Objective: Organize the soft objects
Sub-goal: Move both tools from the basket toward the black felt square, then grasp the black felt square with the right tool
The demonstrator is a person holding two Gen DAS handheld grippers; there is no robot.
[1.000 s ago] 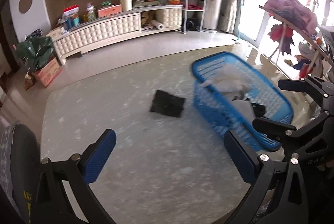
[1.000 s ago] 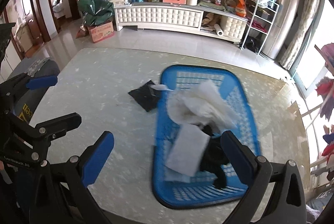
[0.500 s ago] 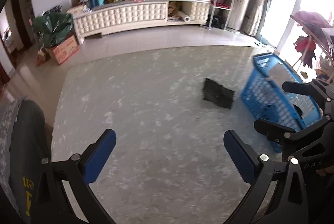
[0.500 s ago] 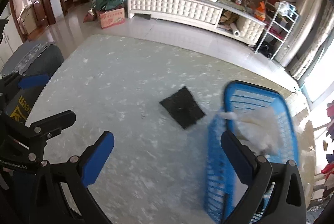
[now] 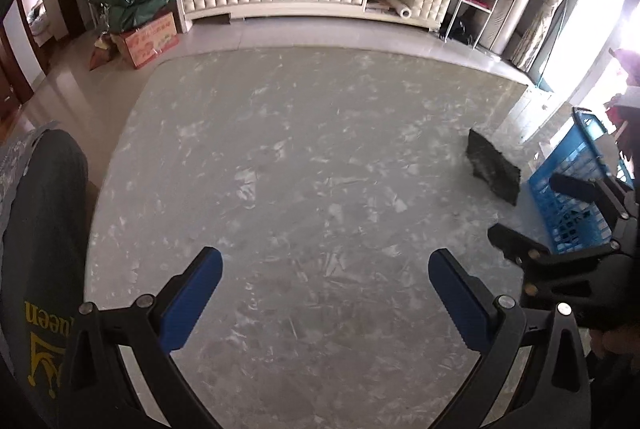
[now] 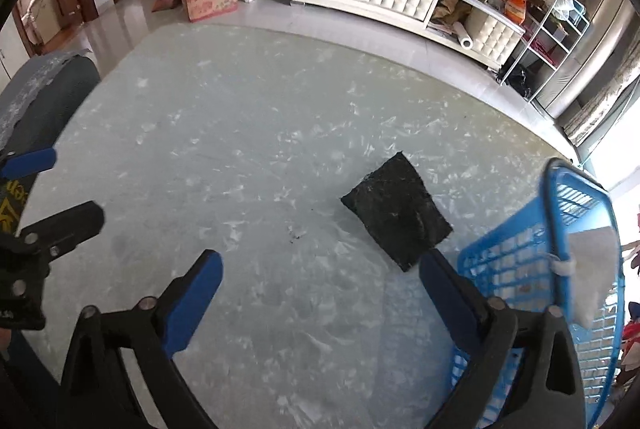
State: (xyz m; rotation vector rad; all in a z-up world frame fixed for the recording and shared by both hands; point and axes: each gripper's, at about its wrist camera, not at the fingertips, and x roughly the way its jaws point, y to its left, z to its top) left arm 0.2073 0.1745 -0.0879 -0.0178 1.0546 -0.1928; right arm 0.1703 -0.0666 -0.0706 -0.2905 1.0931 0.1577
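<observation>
Both grippers, left (image 5: 325, 293) and right (image 6: 320, 291), hover with fingers spread wide and empty over the marbled table (image 5: 280, 169). A black cloth (image 6: 397, 209) lies flat beside the blue basket (image 6: 560, 269), which holds white cloth (image 6: 592, 269).

both tools (image 5: 325, 281) swung left, basket (image 6: 560, 229) now at right edge

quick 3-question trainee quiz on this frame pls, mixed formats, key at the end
1. True or false: the black folded cloth lies inside the blue basket.
2. Multiple choice: the left gripper is A) shut on the cloth, B) open and holding nothing, C) shut on the basket rim.
3. Fill in: the white fabric sits in the ____.

Key
1. False: it lies flat on the marble table, beside the basket.
2. B. The right gripper is open and empty too.
3. Basket.
</observation>
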